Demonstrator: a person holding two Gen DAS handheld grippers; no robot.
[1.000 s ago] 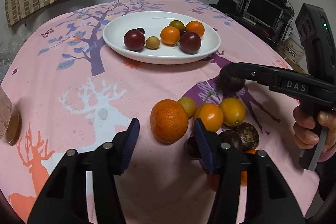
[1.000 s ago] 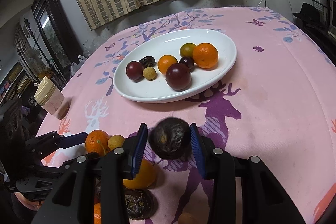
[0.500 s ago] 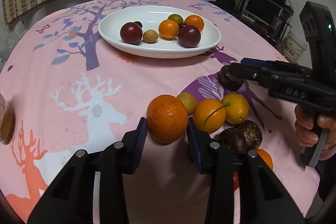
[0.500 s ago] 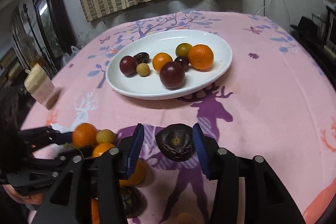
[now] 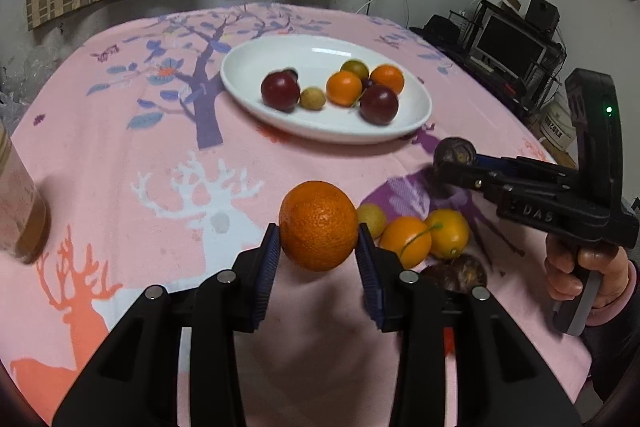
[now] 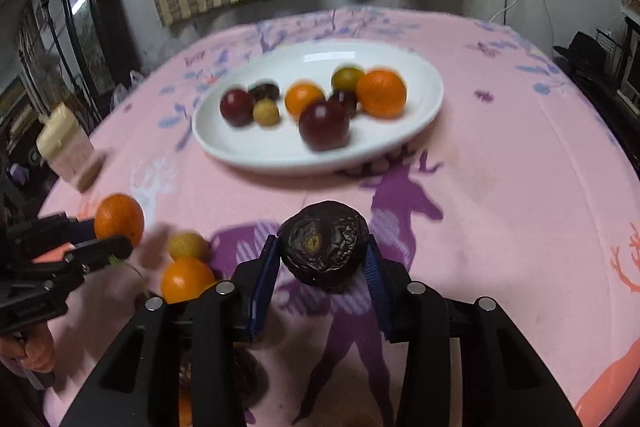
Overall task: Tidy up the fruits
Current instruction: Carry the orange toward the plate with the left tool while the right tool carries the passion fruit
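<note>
A large orange (image 5: 318, 225) is being gripped in the jaws of the left gripper (image 5: 318, 259), raised above the pink counter (image 5: 120, 155). A wrinkled dark passion fruit (image 6: 324, 243) is being clamped by the right gripper (image 6: 322, 267), near the white plate (image 6: 424, 107).

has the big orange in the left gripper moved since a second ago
Yes. The orange was resting on the tablecloth beside the loose fruit; now the left gripper has clamped it and lifted it off the cloth, above that pile.
</note>
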